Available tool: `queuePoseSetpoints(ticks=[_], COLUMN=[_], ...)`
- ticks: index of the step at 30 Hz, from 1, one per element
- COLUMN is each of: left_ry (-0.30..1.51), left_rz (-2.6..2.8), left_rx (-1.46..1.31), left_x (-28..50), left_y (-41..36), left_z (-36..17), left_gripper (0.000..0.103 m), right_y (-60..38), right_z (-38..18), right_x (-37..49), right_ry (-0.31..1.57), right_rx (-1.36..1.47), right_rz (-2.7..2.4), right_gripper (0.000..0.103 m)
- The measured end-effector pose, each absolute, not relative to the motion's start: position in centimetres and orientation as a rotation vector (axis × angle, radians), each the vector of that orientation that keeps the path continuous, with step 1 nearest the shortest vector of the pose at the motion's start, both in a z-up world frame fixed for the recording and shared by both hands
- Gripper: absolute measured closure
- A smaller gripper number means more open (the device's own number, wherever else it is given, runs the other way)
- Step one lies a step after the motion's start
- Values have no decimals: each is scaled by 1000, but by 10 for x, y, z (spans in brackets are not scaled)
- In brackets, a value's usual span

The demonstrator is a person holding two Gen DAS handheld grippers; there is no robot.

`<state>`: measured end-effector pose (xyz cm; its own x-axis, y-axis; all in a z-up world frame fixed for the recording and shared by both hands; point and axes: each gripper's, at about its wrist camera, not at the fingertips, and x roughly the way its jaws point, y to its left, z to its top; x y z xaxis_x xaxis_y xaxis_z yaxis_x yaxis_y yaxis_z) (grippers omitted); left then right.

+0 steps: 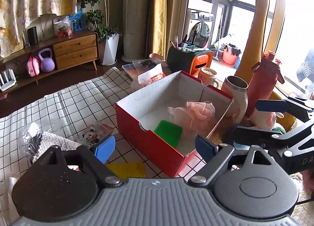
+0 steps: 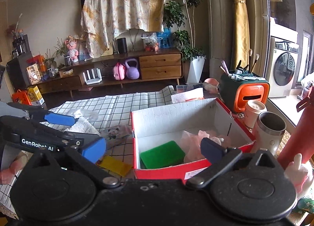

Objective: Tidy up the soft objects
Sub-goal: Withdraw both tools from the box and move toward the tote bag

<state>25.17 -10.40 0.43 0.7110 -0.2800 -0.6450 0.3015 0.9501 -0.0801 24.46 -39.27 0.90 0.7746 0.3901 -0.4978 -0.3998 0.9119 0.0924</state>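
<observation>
Item one: my left gripper (image 1: 155, 147), fingers spread wide with nothing between them, hanging over the near edge of the box. Item two: my right gripper (image 2: 153, 150), likewise spread and empty, in front of the same box; in the left view it shows at the right edge. Item three: red cardboard box (image 1: 149, 143) with white inside, open at the top, standing on the checked cloth (image 1: 82, 96). Contents: a green sponge (image 1: 168, 132) lying flat at the near left of the floor, and a pink mesh bath pouf (image 1: 193, 113) just beside it toward the right wall. Outside the box, on the cloth: a yellow cloth (image 1: 126, 170) just by its near left corner, a panda-print packet (image 1: 92, 136) farther left, and a white fluffy towel (image 1: 53, 142) beside that. Behind the box: a steel tumbler (image 1: 237, 92) and a red bottle (image 1: 263, 80).
</observation>
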Motion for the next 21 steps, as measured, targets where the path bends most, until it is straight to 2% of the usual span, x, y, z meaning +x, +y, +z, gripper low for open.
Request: queuePoseSetpoints(ticks=[2, 5, 21], left_ry=[696, 670, 657], left_rz=[-324, -325, -198], left_rx=[34, 31, -66], left_x=[237, 215, 150], left_y=[-95, -80, 26], left_z=[8, 13, 3], left_gripper=[11, 2, 0], right_y=[-386, -375, -303], right_z=[11, 12, -9], right_x=[236, 226, 203], right_ry=[525, 516, 557], right_rx=[-14, -12, -10], right_rz=[447, 469, 528], right_gripper=[0, 0, 0])
